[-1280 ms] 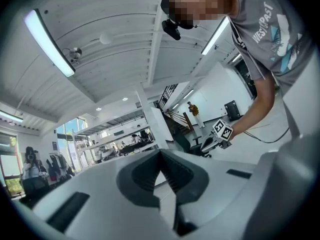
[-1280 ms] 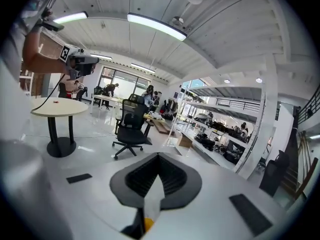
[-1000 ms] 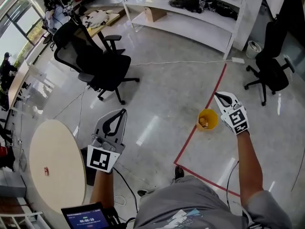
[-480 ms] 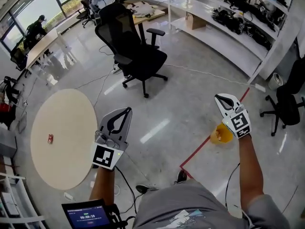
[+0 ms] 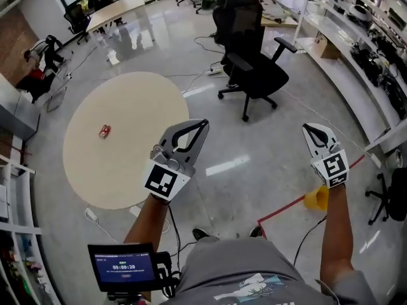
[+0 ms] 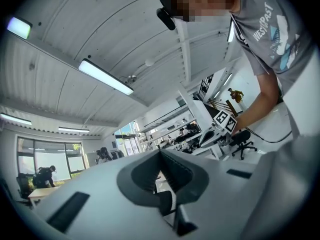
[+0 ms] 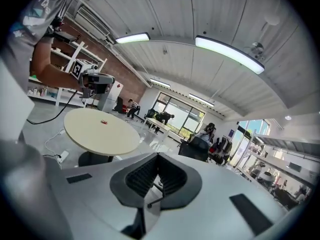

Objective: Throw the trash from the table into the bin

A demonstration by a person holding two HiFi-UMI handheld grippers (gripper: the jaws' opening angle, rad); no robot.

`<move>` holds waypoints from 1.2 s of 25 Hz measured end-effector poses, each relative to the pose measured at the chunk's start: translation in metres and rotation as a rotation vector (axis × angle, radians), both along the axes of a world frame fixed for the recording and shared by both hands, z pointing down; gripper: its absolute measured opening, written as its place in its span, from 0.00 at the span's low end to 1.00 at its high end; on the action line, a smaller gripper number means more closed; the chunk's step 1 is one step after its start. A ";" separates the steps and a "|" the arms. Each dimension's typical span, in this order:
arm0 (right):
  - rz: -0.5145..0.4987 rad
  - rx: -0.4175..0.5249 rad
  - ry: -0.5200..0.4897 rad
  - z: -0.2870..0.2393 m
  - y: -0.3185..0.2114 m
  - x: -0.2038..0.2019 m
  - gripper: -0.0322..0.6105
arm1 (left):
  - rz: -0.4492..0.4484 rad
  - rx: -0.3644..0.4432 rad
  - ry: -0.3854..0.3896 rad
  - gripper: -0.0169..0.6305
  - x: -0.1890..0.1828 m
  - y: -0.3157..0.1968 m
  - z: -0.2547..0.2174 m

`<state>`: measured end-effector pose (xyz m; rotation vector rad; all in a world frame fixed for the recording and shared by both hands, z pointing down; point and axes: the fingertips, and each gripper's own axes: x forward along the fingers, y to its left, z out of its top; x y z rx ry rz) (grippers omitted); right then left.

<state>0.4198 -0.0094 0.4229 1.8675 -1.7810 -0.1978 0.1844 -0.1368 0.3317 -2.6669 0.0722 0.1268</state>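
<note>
A small red piece of trash (image 5: pixel 104 131) lies on the round beige table (image 5: pixel 127 170) at the left of the head view. It also shows as a red speck (image 7: pixel 104 122) on the table (image 7: pixel 95 134) in the right gripper view. The yellow bin (image 5: pixel 316 198) stands on the floor at the lower right, partly behind my right forearm. My left gripper (image 5: pixel 203 123) hovers past the table's right edge, shut with nothing in it. My right gripper (image 5: pixel 307 127) is held over the floor above the bin, shut and empty. Both sets of jaws meet in their own views (image 6: pixel 160 152) (image 7: pixel 158 155).
A black office chair (image 5: pixel 251 68) stands on the floor beyond the grippers. A red tape line (image 5: pixel 286 205) runs on the floor by the bin. Desks and more chairs sit at the far back. A white shelf unit (image 5: pixel 356 49) lines the right side. A small screen (image 5: pixel 124 267) is at my waist.
The view has swung left, so the table now sits near the middle and the bin has dropped to the lower right. Both grippers travelled with the turn, still shut and empty.
</note>
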 end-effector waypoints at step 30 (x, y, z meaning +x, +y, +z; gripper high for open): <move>-0.966 -0.177 0.008 0.023 -0.485 -0.491 0.20 | -0.750 -0.147 0.131 0.09 -0.449 -0.277 0.006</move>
